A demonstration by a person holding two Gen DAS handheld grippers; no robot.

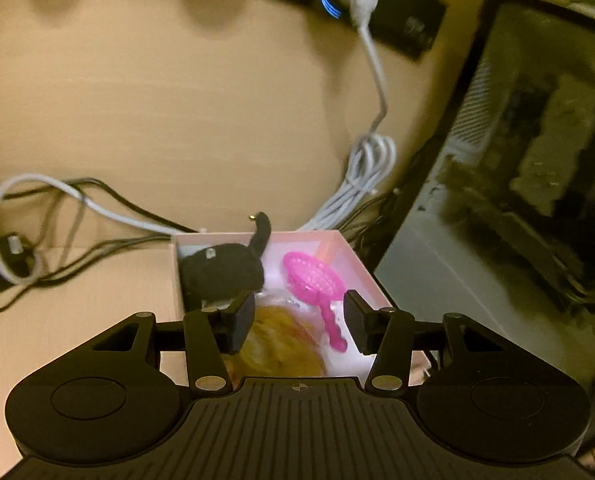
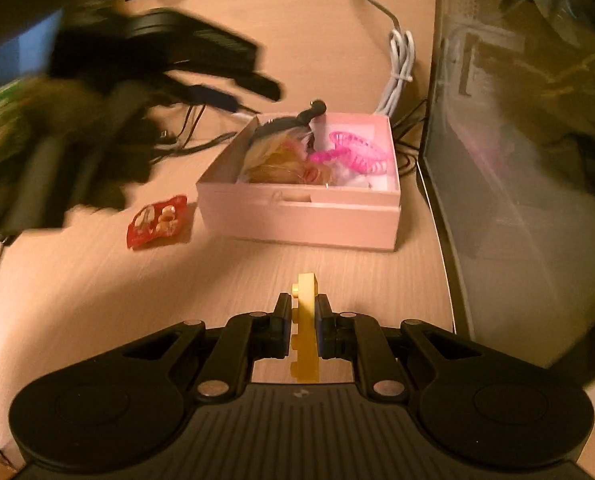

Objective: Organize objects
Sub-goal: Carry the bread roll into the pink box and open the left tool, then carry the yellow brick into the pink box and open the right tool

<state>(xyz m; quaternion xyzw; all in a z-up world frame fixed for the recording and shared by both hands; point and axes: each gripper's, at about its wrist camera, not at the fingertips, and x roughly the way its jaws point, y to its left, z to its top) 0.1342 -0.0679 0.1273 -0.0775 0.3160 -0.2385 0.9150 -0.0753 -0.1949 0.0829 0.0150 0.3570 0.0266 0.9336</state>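
**Yellow brick clamped in my right gripper, left gripper spread above the box**

My right gripper (image 2: 302, 322) has its fingers closed tight on a yellow toy brick (image 2: 305, 332), which stands on edge between the pads with its studs facing left. It hangs above the wooden desk (image 2: 257, 264), on the near side of the pink box (image 2: 297, 212) and apart from it. A red snack packet (image 2: 156, 221) lies on the desk just left of the box.

My left gripper (image 1: 299, 320) is above the near part of the same box (image 1: 367, 276), its fingers set wide apart with nothing between them. Inside the box I see a pink comb (image 1: 317, 292) toward the right, a black knitted thing (image 1: 221, 274) at the far left corner and a blurred yellowish thing (image 1: 281, 344) at the near side, under my fingers. I cannot tell whether either fingertip touches the contents.

A coiled white cable (image 1: 367, 168) lies beyond the box, and a dark glass panel (image 1: 517, 160) stands to its right.
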